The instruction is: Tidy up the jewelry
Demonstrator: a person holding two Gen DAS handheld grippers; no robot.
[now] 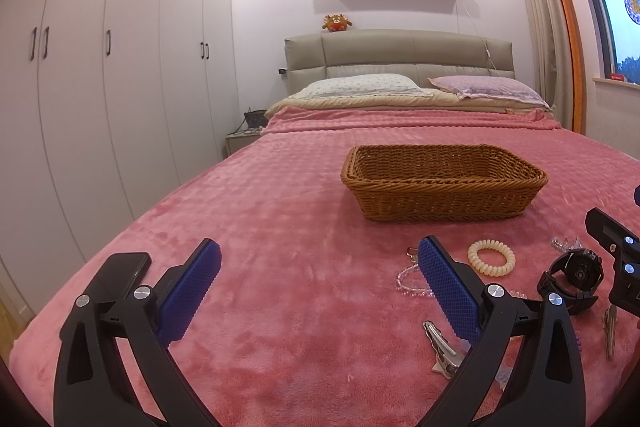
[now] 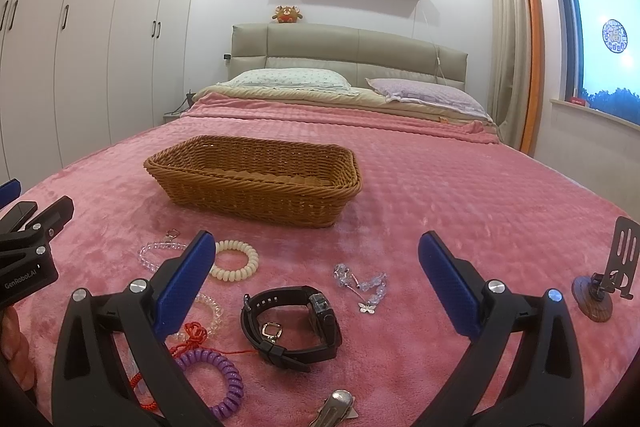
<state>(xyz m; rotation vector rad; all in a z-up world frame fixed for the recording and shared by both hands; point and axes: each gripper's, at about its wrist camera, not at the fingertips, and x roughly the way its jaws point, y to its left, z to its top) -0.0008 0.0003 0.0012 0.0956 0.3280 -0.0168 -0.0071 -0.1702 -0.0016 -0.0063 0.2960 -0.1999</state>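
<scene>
A brown wicker basket (image 2: 256,179) (image 1: 440,183) sits on the pink bedspread; what shows of its inside is bare. In front of it lie jewelry pieces: a cream spiral hair tie (image 2: 234,261) (image 1: 491,257), a black watch (image 2: 292,323) (image 1: 572,277), a clear bead bracelet with a butterfly charm (image 2: 366,287), a clear bead chain (image 2: 160,253), a purple spiral tie (image 2: 218,379), a red cord (image 2: 196,337) and a silver hair clip (image 2: 336,407) (image 1: 440,347). My right gripper (image 2: 316,275) is open above the watch. My left gripper (image 1: 318,279) is open over bare blanket, left of the pieces.
A black phone (image 1: 120,275) lies at the bed's left edge. A small stand on a wooden base (image 2: 600,291) sits at the right. Pillows (image 2: 288,79) and headboard are at the far end, wardrobes on the left, window on the right.
</scene>
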